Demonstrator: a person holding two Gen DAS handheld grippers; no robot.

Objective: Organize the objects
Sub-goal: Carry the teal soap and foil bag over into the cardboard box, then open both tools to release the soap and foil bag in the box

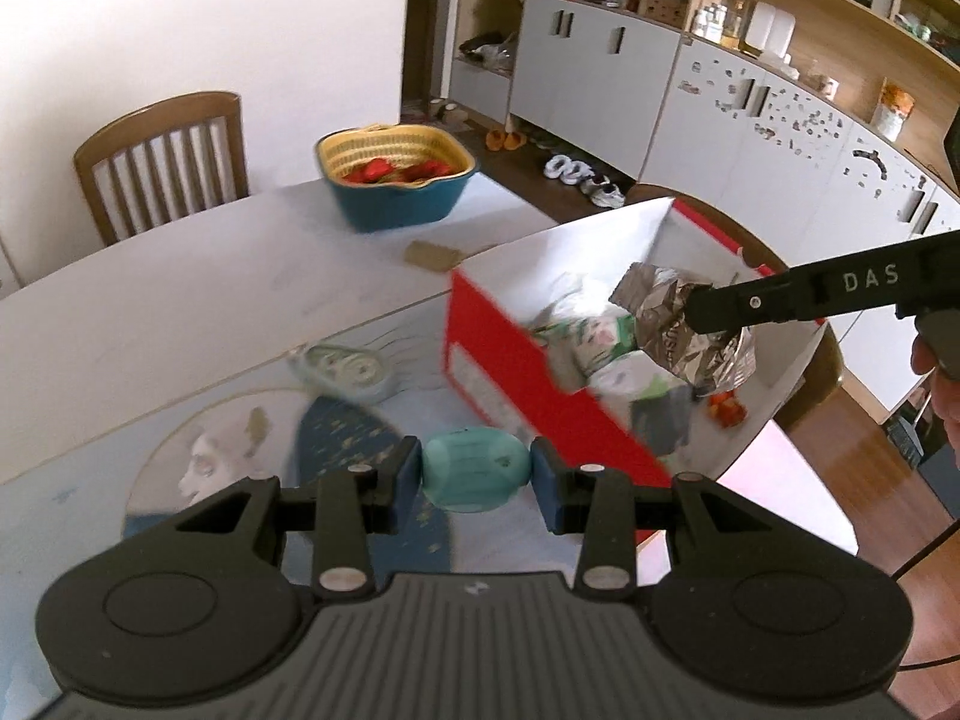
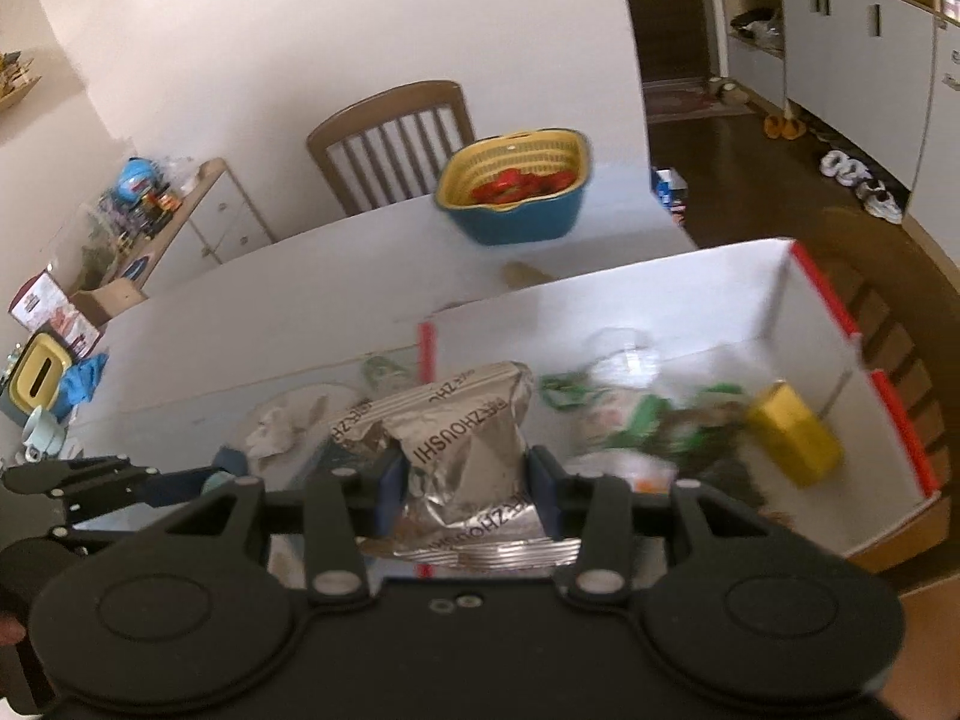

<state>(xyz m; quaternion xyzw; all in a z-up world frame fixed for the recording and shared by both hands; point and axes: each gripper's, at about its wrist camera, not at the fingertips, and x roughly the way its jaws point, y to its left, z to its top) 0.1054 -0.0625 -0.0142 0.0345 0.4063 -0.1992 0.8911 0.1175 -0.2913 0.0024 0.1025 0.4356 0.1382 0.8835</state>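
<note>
Left wrist: left hand-held gripper [image 1: 474, 474] is clamped on a teal oval object [image 1: 475, 469], pads pressing both ends, held above the desk [image 1: 198, 294] near the patterned mat [image 1: 336, 432]. Red-and-white box [image 1: 540, 372] sits just right of it, its near red wall between the teal object and the box interior. Box is already full of mixed packets, green-and-white ones and something orange in the corner. Right hand-held gripper [image 1: 699, 324] comes in from the right edge, closed on a crumpled silver foil packet [image 1: 678, 324] held over the open box. Small oval tin [image 1: 342, 369] lies on the mat left of the box; tan card [image 1: 432, 255] on the desk behind it. Blue basket with yellow liner [image 1: 396, 174] holding red items stands at the far desk edge, wooden chair [image 1: 162, 162] behind. Right wrist: same foil packet [image 2: 462, 456] pinched between the pads of the right hand-held gripper [image 2: 468, 480], over the box's near-left corner; yellow carton [image 2: 792, 438] tilted inside the box [image 2: 660, 294] at right. Frames are motion-blurred.
</note>
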